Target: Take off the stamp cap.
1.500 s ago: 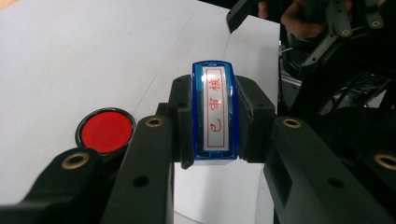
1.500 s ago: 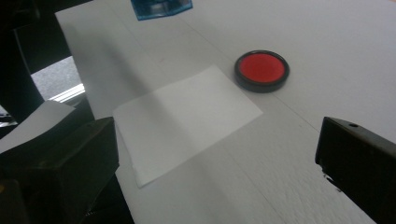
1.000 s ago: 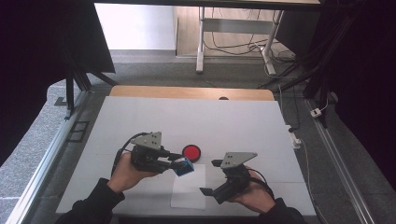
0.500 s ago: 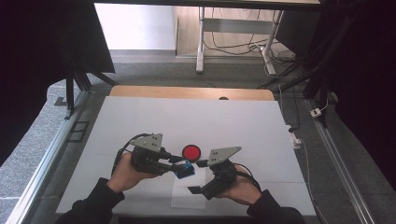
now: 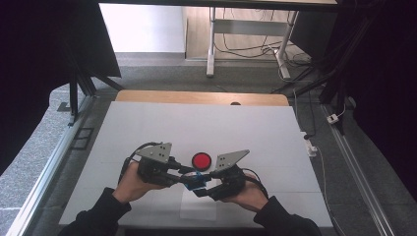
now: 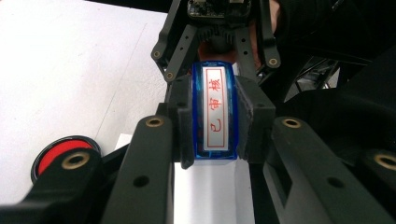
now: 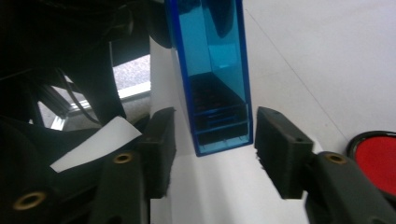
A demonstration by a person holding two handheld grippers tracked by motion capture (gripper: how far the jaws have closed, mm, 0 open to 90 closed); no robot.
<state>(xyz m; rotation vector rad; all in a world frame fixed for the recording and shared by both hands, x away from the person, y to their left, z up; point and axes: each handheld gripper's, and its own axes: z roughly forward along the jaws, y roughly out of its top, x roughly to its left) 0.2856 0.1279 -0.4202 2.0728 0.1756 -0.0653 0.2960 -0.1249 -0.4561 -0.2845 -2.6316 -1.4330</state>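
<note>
A clear blue stamp (image 5: 195, 178) with a white label of red characters (image 6: 215, 112) is held above the table, and my left gripper (image 5: 189, 178) is shut on its sides. My right gripper (image 5: 201, 187) faces it from the right, jaw to jaw. Its jaws have just been closing and now flank the stamp's far end (image 7: 212, 79). The right pad (image 7: 275, 149) is almost against the stamp, while the left pad (image 7: 161, 140) stands a little off it.
A round red ink pad (image 5: 201, 160) lies on the white table (image 5: 196, 123) just behind the grippers. A white sheet of paper (image 5: 199, 206) lies under them near the front edge. A wooden strip (image 5: 196, 97) runs along the far edge.
My right gripper has moved left up to the stamp, and its jaws have narrowed around the stamp's end. The left hand and the stamp have stayed in place.
</note>
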